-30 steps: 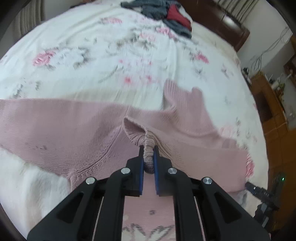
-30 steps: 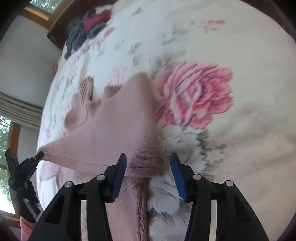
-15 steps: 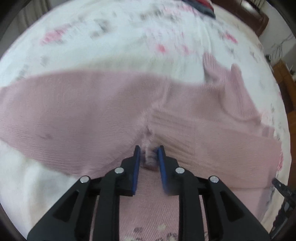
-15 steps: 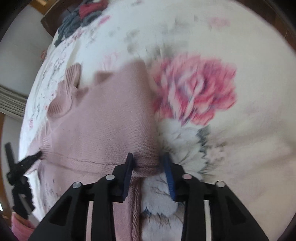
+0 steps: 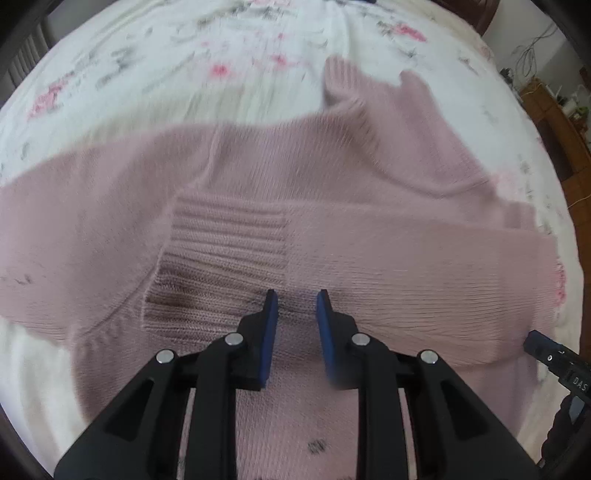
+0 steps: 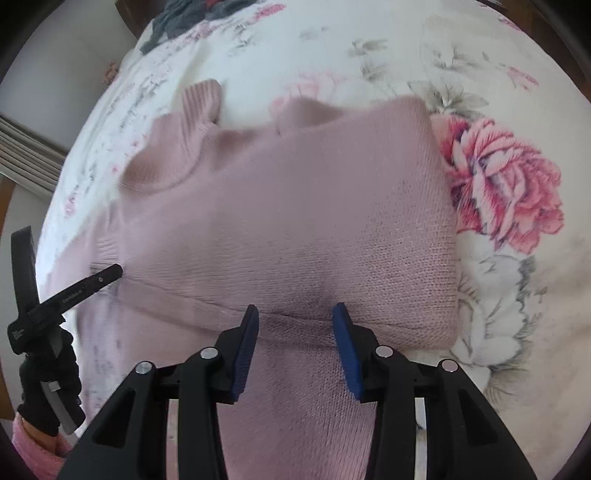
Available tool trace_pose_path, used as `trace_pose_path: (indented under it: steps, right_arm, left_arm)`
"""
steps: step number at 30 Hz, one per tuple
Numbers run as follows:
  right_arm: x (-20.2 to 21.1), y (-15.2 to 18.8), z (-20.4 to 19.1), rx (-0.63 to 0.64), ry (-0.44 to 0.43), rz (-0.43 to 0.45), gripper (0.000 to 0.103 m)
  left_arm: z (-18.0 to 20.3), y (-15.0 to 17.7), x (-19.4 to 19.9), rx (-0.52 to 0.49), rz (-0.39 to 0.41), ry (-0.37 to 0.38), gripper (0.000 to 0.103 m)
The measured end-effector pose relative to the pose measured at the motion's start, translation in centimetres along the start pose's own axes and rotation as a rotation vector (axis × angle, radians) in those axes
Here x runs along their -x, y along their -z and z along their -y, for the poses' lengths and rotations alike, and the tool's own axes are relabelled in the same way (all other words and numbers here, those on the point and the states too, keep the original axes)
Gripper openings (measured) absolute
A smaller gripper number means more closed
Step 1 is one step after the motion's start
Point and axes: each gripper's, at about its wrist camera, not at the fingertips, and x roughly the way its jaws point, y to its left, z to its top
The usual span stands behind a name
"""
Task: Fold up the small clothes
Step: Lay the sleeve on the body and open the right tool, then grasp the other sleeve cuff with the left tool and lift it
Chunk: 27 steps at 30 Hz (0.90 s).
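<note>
Left gripper parted, empty, over sleeve cuff laid across sweater on bed. Right gripper wide, empty, at fold edge. Sleeve fold judged done; next: regrasp hem at 6 o'clock, fold toward 12.

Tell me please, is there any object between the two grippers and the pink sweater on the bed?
Nothing visible. The left gripper is open right over the ribbed cuff of the pink sweater. The right gripper is open over its folded edge. Only the flowered bed cover lies around the sweater; the dark clothes are far away.
</note>
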Motion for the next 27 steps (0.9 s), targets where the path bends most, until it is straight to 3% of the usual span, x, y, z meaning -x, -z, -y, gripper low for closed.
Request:
trace_pose_path:
  steps: [8, 11, 13, 15, 21, 27]
  right_arm:
    - [-1.0, 0.2, -0.5, -0.004, 0.013, 0.004, 0.042]
    - [1.1, 0.1, -1.3, 0.005, -0.002, 0.033, 0.043]
    - [3.0, 0.5, -2.1, 0.022, -0.041, 0.067, 0.048]
    - [4.4, 1.2, -3.4, 0.058, -0.066, 0.084, 0.052]
    - [3.6, 3.9, -7.9, 0.151, -0.115, 0.045, 0.055]
    - [0.3, 6.1, -10.6, 0.175, -0.125, -0.022, 0.055]
  left_arm:
    - [-0.8, 0.0, -0.2, 0.02, 0.004, 0.036, 0.021]
    - [-2.2, 0.1, 3.5, 0.035, 0.062, 0.064, 0.023]
    - [-4.2, 0.5, 6.1, 0.052, 0.114, 0.089, 0.042]
    - [-8.1, 1.3, 8.9, 0.097, 0.166, 0.051, 0.051]
    - [-22.3, 4.4, 12.2, 0.314, 0.189, -0.103, 0.053]
    - [-34.9, 6.9, 13.3, 0.614, 0.232, -0.123, 0.053]
